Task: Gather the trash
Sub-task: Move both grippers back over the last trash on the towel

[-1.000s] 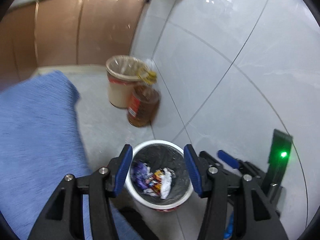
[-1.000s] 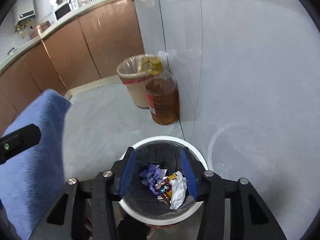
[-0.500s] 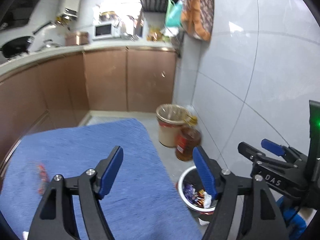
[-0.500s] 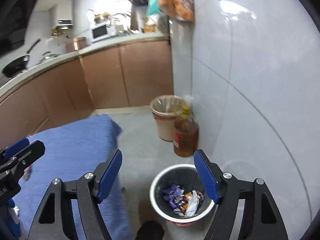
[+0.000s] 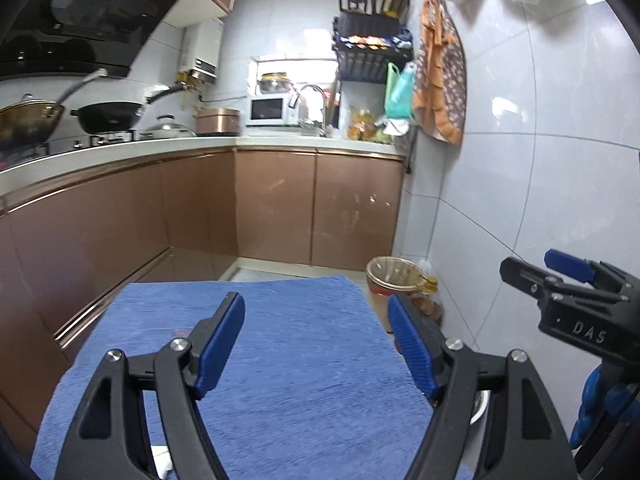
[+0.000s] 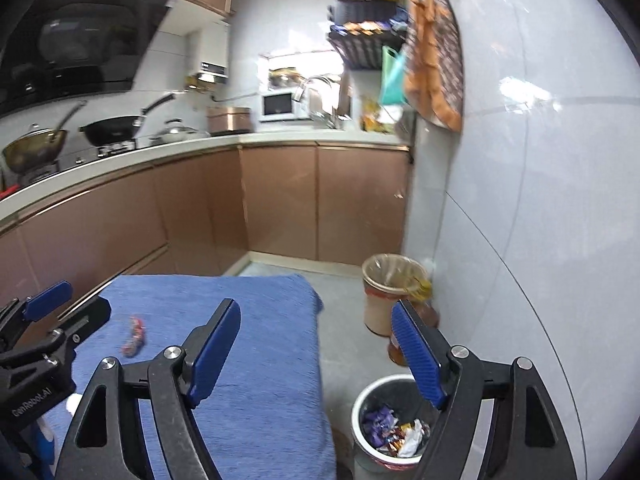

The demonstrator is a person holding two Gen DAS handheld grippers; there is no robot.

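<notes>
Both grippers are being swung up off the white bin (image 6: 394, 420) and back toward the blue cloth (image 6: 248, 360); a second ago both were being held right over the bin mouth. Left gripper (image 5: 316, 344) and right gripper (image 6: 316, 354) are being carried with jaws spread wide, nothing held. Wrappers (image 6: 390, 432) are lying in the bin, on the floor beside the cloth's right edge. One red wrapper (image 6: 134, 334) is being left on the cloth (blurred, near the left gripper's side). Likely reading: drop done, next pick being set up, and that wrapper is being lined up as target.
</notes>
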